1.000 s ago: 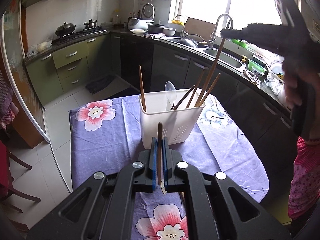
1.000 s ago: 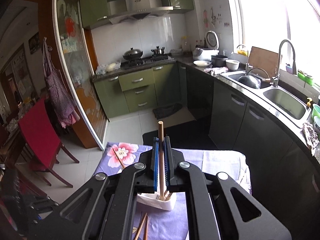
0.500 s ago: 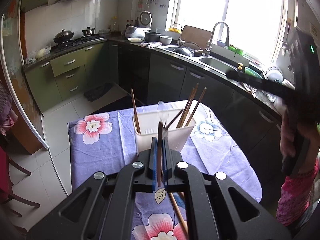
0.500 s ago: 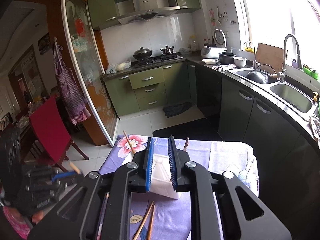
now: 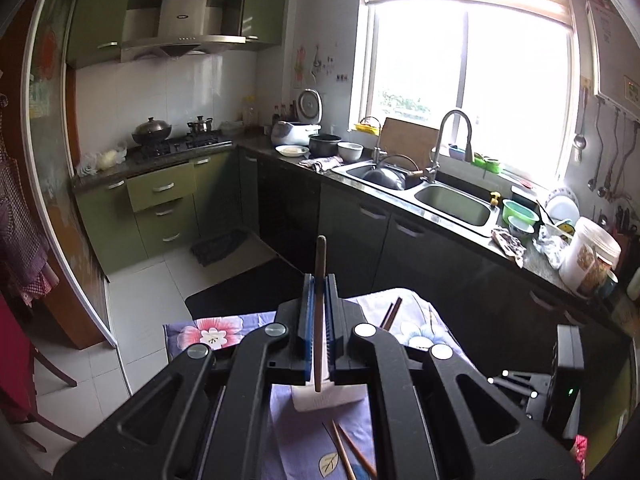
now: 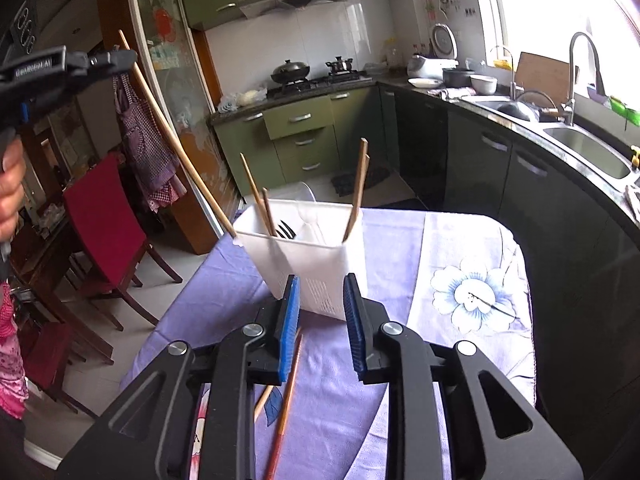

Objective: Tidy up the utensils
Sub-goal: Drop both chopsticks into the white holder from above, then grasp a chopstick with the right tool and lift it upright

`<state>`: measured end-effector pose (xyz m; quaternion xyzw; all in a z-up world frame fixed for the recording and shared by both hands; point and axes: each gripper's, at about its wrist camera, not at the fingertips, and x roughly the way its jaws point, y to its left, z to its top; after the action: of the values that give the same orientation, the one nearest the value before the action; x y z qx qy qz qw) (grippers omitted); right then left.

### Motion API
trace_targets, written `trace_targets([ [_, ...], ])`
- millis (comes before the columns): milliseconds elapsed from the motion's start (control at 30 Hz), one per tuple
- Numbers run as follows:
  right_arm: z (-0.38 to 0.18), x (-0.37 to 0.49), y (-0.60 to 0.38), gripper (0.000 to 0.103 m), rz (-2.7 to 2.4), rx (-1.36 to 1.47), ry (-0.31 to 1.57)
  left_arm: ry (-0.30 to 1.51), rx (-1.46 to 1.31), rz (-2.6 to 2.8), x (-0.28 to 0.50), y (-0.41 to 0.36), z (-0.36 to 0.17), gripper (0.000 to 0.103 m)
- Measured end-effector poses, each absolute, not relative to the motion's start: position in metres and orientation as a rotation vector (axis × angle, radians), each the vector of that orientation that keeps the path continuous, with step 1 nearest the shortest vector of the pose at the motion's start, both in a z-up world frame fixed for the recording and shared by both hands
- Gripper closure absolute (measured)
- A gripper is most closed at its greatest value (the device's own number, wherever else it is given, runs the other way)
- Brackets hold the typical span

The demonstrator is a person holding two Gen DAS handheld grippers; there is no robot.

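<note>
Left gripper [image 5: 319,312] risen, clamping chopstick [image 5: 319,280], right gripper [image 6: 320,312] now empty, wide apart, nearer holder [image 6: 304,256]

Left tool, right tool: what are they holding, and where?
The left tool pinches a chopstick near its top end. The right tool is open, holding nothing.

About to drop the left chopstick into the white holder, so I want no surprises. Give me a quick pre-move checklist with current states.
1. Left gripper grip on the chopstick: ok, clamped between the blue pads, nearly upright.
2. Chopstick tip lined up with the white utensil holder: not ok, it sits at the outer left rim, not clearly inside.
3. Holder standing upright on the floral tablecloth: ok.
4. Right gripper clear of the drop path: ok, open and empty, low in front of the holder.
5. Loose chopsticks left on the cloth: not ok, two remain.
6. Free space inside the left compartment: cannot tell.
</note>
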<state>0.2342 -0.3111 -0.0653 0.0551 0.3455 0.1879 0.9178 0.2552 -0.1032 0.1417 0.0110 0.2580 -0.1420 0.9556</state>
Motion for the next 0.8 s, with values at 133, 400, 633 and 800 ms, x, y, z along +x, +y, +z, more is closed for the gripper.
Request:
trace_targets([
  [133, -0.090, 0.250, -0.304, 0.080, 0.397, 0.104, 0.795, 0.519, 0.011, -0.271, 0.268, -0.109, 0.139, 0.098],
  [400, -0.155, 0.277, -0.269, 0.077, 0.420, 0.041, 0.958, 0.557, 0.046, -0.239, 0.293, -0.123, 0.113, 0.098],
  [633, -0.201, 0.289, -0.248, 0.077, 0.421, 0.006, 1.048, 0.607, 0.069, -0.226, 0.305, -0.127, 0.082, 0.098],
  [800, -0.224, 0.297, -0.234, 0.077, 0.460, -0.003, 1.122, 0.626, 0.083, -0.218, 0.305, -0.125, 0.069, 0.076],
])
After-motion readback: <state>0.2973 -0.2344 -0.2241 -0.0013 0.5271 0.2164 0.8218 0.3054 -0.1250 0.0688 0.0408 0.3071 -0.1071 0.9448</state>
